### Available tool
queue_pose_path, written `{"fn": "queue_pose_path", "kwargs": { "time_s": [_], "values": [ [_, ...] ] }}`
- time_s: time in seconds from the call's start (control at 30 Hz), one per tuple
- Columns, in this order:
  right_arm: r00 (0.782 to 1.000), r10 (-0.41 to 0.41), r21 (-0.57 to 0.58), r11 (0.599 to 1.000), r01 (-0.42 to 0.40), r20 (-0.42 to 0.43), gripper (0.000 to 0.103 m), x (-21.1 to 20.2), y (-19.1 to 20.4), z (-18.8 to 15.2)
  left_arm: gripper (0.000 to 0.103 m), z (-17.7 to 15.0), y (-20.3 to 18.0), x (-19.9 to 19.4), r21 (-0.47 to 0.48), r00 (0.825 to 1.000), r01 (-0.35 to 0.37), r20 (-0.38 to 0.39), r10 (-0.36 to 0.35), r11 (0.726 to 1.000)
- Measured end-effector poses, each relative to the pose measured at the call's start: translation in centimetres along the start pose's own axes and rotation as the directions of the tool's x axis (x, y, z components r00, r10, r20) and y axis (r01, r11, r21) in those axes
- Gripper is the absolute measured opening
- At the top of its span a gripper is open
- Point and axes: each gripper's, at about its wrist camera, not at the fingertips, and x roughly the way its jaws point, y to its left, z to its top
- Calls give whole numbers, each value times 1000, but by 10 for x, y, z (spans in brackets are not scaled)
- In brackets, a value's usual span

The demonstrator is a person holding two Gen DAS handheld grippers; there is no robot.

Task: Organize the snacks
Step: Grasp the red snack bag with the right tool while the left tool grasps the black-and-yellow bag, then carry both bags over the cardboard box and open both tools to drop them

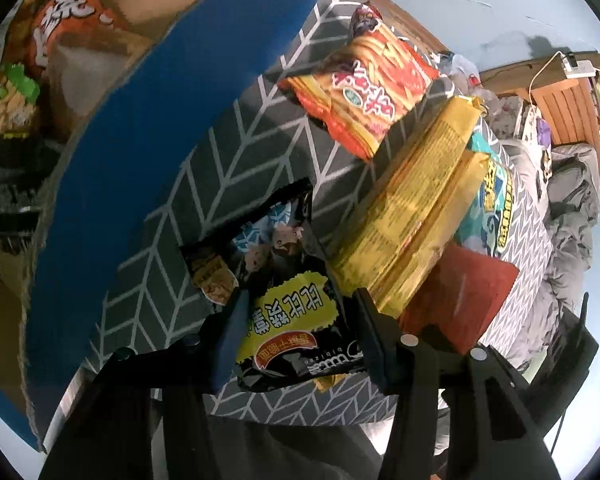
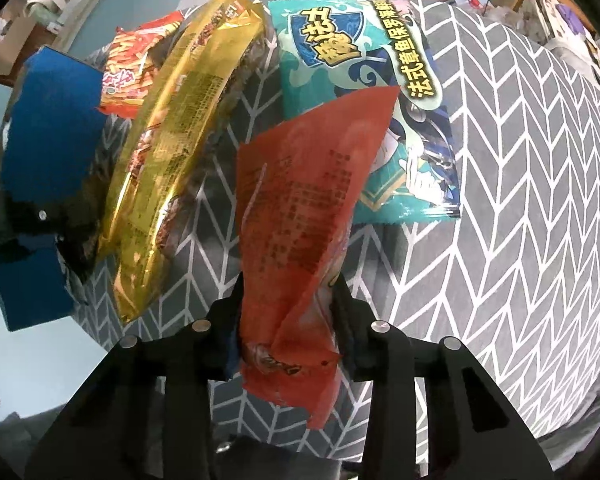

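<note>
My left gripper (image 1: 296, 332) is shut on a black snack pack with a yellow label (image 1: 276, 288), held above the grey patterned table (image 1: 204, 168) beside the blue-walled cardboard box (image 1: 112, 152). An orange snack bag (image 1: 56, 24) lies inside that box. My right gripper (image 2: 288, 312) is shut on a red snack bag (image 2: 308, 200), which also shows in the left wrist view (image 1: 464, 292). On the table lie a long gold pack (image 2: 180, 120), a red-orange stick-snack bag (image 1: 364, 84) and a teal bag (image 2: 364, 80).
The table cloth (image 2: 520, 200) is grey with a white arrow pattern. The blue box (image 2: 48, 128) stands at the table's left. Wooden furniture (image 1: 564, 96) and grey bedding (image 1: 568, 200) lie beyond the table.
</note>
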Motion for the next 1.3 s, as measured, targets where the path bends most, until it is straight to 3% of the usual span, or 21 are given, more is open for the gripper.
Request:
{"fn": "queue_pose_path", "kwargs": {
  "time_s": [0.33,0.63,1.03,1.3],
  "values": [
    [999,39,15,999,-39,31,35,-22,-7,-10,53,-18,-2,-5,48,1000,-8,1,8,999],
    [997,40,4,999,-41,73,34,-64,-16,-16,53,-32,-22,-20,186,997,-58,64,46,981],
    [986,69,-49,997,-63,150,33,-123,-5,-7,53,-39,-56,-73,384,965,-150,256,51,911],
    [976,103,-91,992,-87,192,33,-139,23,13,53,-40,-58,-99,415,949,-177,312,43,893]
  ]
}}
